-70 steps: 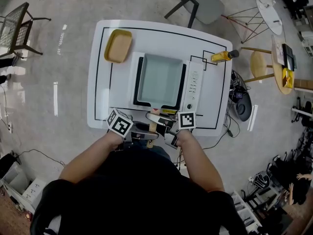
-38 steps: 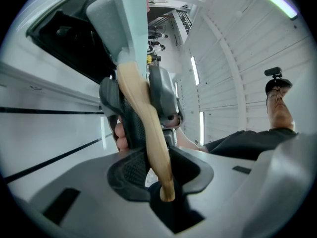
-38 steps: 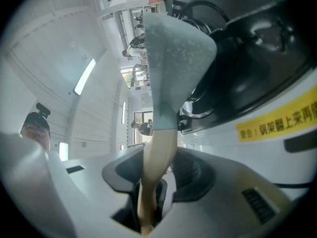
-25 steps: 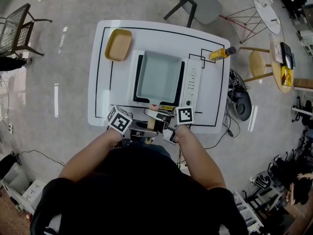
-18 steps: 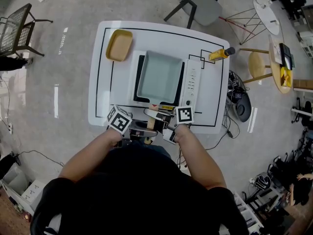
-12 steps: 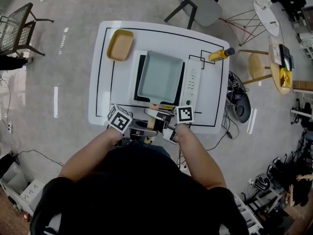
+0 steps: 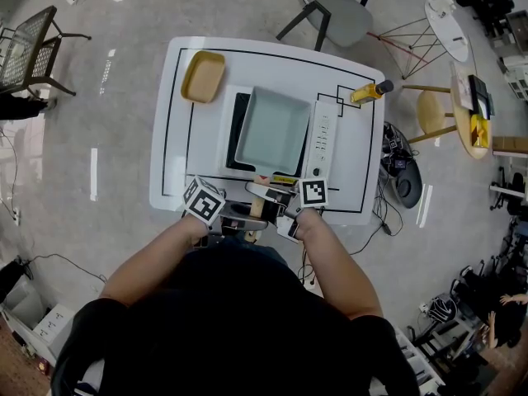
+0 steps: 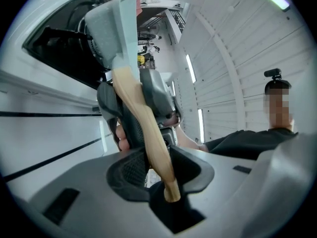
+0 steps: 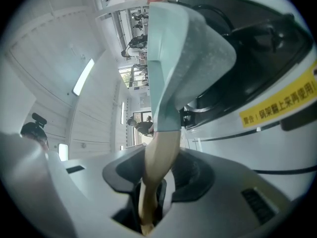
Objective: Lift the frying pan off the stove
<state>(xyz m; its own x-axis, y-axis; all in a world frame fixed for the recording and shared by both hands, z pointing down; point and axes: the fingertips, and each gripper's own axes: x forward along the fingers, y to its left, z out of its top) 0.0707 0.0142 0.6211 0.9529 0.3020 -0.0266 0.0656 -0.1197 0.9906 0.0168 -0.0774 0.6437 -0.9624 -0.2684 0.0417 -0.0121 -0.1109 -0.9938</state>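
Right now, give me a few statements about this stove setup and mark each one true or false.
1. The frying pan is round. False: it is square.
2. The left gripper and the right gripper both have their jaws closed on the pan's wooden handle. True.
3. The yellow tray sits on the stove. False: it lies on the table, beside the stove.
4. A yellow bottle lies near the table's right edge. True.
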